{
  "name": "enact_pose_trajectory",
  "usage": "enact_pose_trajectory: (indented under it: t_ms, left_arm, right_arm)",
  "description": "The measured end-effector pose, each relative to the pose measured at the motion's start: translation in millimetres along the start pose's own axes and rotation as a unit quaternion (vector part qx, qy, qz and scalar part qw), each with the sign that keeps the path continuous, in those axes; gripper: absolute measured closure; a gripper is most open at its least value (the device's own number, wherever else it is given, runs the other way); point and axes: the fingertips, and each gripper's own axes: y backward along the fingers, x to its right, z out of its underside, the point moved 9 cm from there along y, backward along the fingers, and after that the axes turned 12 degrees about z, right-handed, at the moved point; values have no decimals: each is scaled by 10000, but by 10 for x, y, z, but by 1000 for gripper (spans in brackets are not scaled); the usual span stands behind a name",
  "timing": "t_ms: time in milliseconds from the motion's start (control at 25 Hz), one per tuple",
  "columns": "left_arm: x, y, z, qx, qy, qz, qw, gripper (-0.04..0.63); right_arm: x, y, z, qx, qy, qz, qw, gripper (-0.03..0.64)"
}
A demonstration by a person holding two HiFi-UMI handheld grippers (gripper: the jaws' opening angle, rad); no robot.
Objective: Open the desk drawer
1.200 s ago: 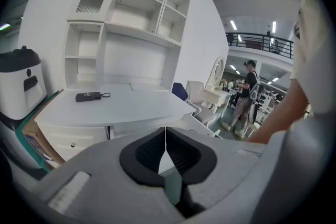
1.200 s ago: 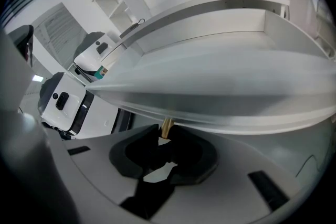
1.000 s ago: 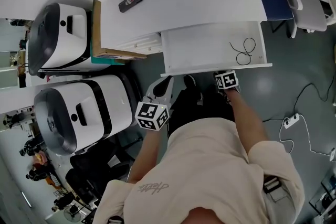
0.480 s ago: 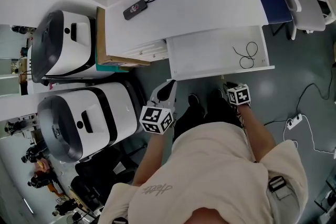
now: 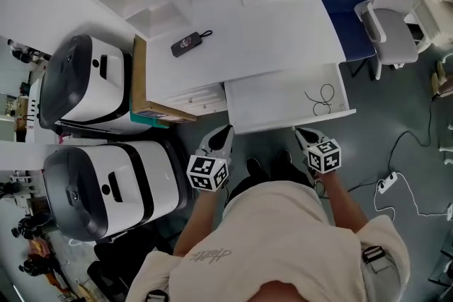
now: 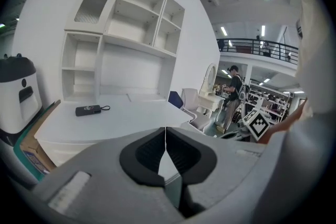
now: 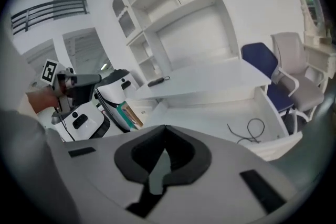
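Now white drawer (image 5: 276, 102) out, thin looped cable (image 5: 322, 97) inside; L tongs (image 5: 226, 130), R tongs (image 5: 299, 131) closed, empty.

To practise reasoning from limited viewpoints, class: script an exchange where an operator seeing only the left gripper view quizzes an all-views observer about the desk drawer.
Operator: Is the drawer open?
Observer: Yes, the drawer stands out from under the desk.
Operator: Anything inside?
Observer: One thin black cable, near its right end.
Operator: Is the right gripper on it?
Observer: No; the right gripper looks clear of the drawer front, jaws together, empty.
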Motion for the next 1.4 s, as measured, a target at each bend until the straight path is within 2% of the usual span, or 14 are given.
enact_pose_trajectory:
  t_ms: [320, 680, 960, 1120, 1400]
  left_arm:
    - [42, 107, -384, 429, -337, 170, 9984, 580]
    - [186, 459, -1137, 1074, -975, 301, 9890, 580]
    - [119, 552, -1536, 1506, -1279, 217, 9800, 580]
    - [89, 608, -1734, 1861, -1227, 332, 9743, 580]
    - [45, 712, -1950, 1948, -1518, 245, 9687, 580]
  right_arm:
    - [-262, 419, -889, 1271, 617, 5, 9900, 615]
    - [-461, 928, -1703, 2402, 966, -23, 9659, 615]
    - [-651, 1151, -2142, 3021, 1316, 0, 9442, 615]
    - [-753, 1328, -2362, 3426, 1492, 73, 9275, 615]
    - [-895, 1449, -2549, 3618, 1557, 72, 9191, 615]
